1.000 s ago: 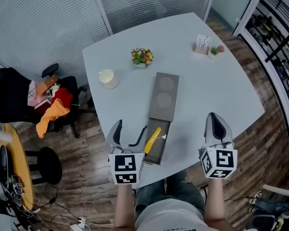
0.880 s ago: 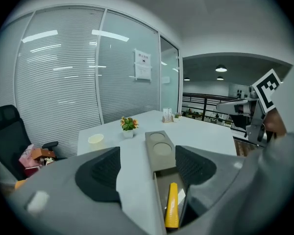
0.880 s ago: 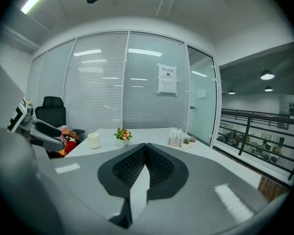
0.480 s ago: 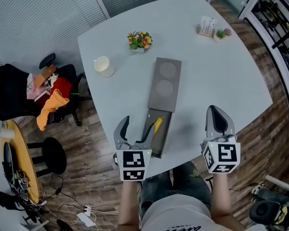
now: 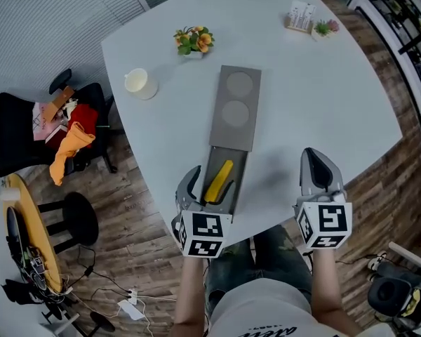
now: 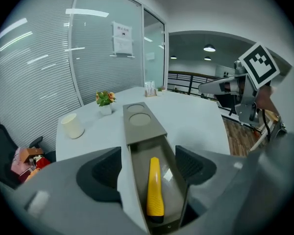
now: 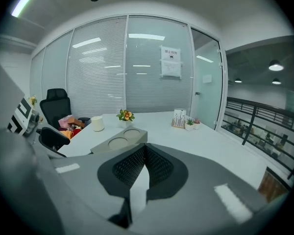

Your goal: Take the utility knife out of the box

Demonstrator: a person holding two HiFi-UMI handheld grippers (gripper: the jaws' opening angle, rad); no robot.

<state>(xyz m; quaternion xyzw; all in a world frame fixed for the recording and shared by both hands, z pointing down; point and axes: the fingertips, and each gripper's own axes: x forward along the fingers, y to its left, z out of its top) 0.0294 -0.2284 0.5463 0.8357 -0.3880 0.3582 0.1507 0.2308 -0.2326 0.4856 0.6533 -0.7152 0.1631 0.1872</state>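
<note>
The utility knife [image 6: 154,190] is seen lying lengthwise in the open end of the grey box [image 6: 138,126] — nothing else can be made out inside. It is judged light and rigid, best taken across its yellow handle. The left gripper [image 6: 149,165] is spread wide astride the box's near end, nothing clasped; the right gripper [image 7: 144,163] is pressed closed on nothing — well apart.

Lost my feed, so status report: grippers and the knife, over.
Left hand-held gripper open, straddling the box. Right hand-held gripper shut, empty. Utility knife lying in open box, uncovered.
</note>
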